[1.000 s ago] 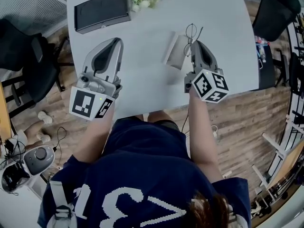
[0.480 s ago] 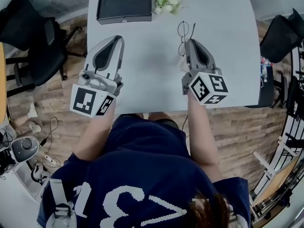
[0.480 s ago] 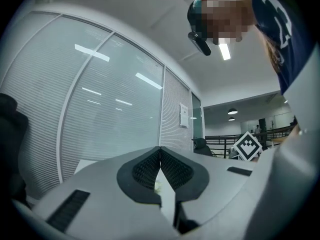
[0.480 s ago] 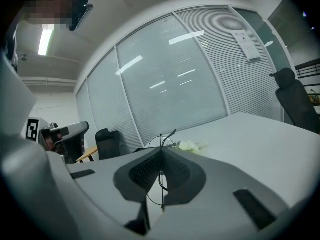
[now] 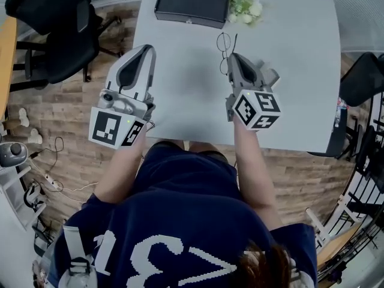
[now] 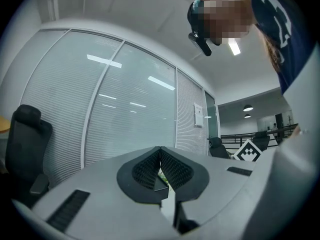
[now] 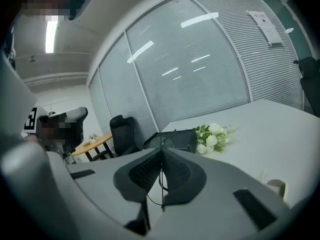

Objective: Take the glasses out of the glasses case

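Thin wire-framed glasses (image 5: 223,41) hang over the white table (image 5: 300,53), and my right gripper (image 5: 231,57) is shut on them. In the right gripper view the glasses (image 7: 162,142) rise above the closed pads (image 7: 176,173), with the wire running down between them. A small pale case-like thing (image 5: 270,75) lies just right of that gripper, and it shows again low at the right (image 7: 275,187). My left gripper (image 5: 148,48) is shut and holds nothing, hovering at the table's left edge. Its pads (image 6: 176,171) meet at the tip in the left gripper view.
A flat black box (image 5: 192,5) lies at the table's far edge with a bunch of white flowers (image 5: 245,6) beside it. Black office chairs (image 5: 57,35) stand left of the table, another (image 5: 363,77) to the right. Wood floor surrounds the table.
Both grippers have moved left across the table. The right one carried the glasses past the pale thing, which now lies on its right. The left gripper has reached the table's left edge.
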### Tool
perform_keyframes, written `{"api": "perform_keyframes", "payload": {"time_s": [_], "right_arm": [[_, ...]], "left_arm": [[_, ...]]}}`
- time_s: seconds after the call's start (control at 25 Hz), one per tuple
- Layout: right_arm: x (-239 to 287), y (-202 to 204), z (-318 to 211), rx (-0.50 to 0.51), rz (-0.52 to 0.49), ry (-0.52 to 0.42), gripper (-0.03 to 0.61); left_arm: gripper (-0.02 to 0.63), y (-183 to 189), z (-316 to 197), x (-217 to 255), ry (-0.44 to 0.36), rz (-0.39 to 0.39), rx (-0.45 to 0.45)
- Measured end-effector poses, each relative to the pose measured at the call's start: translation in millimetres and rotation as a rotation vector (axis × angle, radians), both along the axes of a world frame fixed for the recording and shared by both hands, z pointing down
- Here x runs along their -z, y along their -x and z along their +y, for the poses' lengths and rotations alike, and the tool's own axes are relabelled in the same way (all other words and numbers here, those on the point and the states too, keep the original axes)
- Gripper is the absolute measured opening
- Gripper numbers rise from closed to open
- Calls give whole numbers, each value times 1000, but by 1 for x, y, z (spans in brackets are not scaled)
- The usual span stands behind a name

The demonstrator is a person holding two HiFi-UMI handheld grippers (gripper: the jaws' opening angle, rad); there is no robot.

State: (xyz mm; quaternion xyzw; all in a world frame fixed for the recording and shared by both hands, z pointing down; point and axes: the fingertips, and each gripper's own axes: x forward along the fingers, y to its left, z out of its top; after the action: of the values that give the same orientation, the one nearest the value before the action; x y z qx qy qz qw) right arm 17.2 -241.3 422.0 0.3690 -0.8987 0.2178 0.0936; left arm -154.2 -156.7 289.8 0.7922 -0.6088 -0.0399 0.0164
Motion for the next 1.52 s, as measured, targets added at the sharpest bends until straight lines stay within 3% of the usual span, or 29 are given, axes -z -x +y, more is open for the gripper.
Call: {"api": "perform_keyframes", "payload": {"time_s": [0.68,1.36,1.52], "right_arm": [[-125,25,31,109,262,182,26],[-149,24,41,123,331,228,31],[-144,23,39,120,317,226,64]], "left_arm": [[14,23,11,-33,75,23,42],[14,24,13,-43,94,26,46],[14,21,11,-39,85,22,38]]}}
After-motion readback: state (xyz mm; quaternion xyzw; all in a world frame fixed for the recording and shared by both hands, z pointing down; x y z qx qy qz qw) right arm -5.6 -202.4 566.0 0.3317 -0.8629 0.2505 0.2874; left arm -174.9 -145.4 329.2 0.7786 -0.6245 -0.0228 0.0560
